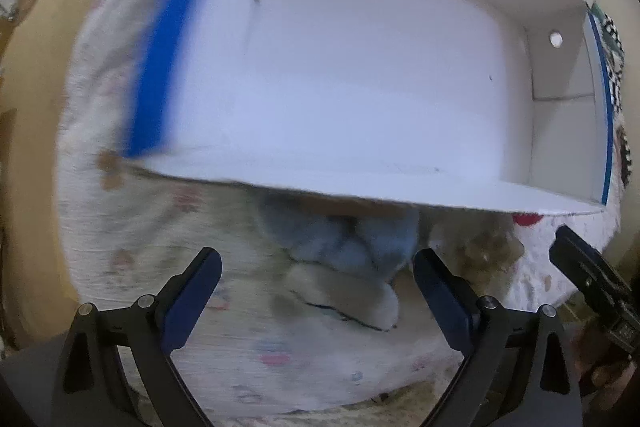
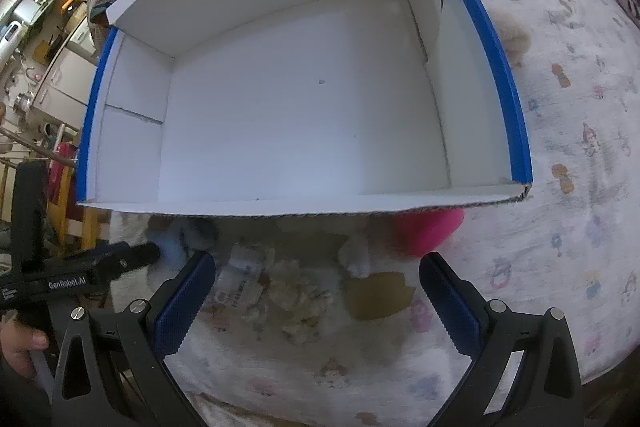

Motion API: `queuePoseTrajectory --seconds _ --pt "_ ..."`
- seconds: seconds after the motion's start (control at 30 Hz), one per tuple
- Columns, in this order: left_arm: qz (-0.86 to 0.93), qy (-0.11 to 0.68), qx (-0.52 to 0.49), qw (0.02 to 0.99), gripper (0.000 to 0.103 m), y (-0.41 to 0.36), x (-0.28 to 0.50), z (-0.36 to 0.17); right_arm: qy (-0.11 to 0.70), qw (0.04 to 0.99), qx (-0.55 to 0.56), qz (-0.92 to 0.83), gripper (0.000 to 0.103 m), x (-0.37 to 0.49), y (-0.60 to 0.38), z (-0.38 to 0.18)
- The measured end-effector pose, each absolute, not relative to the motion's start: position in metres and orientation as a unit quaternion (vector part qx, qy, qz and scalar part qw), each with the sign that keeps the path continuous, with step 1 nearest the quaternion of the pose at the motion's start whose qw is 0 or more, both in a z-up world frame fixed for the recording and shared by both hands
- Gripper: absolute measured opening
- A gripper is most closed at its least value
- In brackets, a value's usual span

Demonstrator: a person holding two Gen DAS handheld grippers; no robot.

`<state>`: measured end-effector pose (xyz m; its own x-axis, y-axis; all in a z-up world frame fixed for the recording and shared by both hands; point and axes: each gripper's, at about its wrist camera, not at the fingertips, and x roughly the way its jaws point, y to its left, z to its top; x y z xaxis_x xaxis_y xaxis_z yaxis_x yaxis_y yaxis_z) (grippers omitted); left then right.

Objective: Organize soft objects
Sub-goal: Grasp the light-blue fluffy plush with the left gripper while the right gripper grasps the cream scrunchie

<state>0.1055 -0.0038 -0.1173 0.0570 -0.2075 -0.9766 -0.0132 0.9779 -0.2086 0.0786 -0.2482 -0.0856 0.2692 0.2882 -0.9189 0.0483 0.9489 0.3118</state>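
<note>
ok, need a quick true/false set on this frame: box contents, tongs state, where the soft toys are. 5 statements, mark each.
1. The white box with the blue rim has nothing inside. True.
2. The right tongs grip the pink plush. False: they are open and hold nothing; the plush lies ahead by the box's near wall.
3. The left tongs are open. True.
4. The blue plush toy sits inside the box. False: it lies on the patterned bedsheet, in front of the box.
5. A tan plush lies outside the box, along its right wall. True.
</note>
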Motion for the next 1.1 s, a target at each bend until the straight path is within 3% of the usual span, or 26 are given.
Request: queuePoseTrajectory --seconds 0.17,0.27,0.3,0.43,0.63,1.1 --pt "-0.096 0.686 -0.049 0.72 0.082 -0.025 0.107 -0.127 0.614 0.772 0.144 0.078 0.103 0.084 -0.244 -0.094" --pt "-0.09 0.699 -0.059 0.707 0.069 -0.024 0.108 -0.138 0.615 0.771 0.134 0.095 0.103 0.086 -0.234 -0.095" --pt "-0.088 0.706 -0.066 0.699 0.057 -0.022 0.107 -0.142 0.616 0.771 0.128 0.097 0.103 0.086 -0.231 -0.095" --pt "-0.092 0.72 -0.082 0.683 0.043 -0.015 0.105 -0.151 0.619 0.77 0.123 0.096 0.103 0.087 -0.231 -0.099" --pt "-0.101 0.697 -0.034 0.709 0.037 -0.016 0.09 -0.134 0.612 0.775 0.121 0.101 0.103 0.086 -0.228 -0.097" --pt "-0.118 0.668 -0.004 0.735 0.037 0.009 0.052 -0.092 0.606 0.766 0.174 0.125 0.103 0.077 -0.234 -0.091"
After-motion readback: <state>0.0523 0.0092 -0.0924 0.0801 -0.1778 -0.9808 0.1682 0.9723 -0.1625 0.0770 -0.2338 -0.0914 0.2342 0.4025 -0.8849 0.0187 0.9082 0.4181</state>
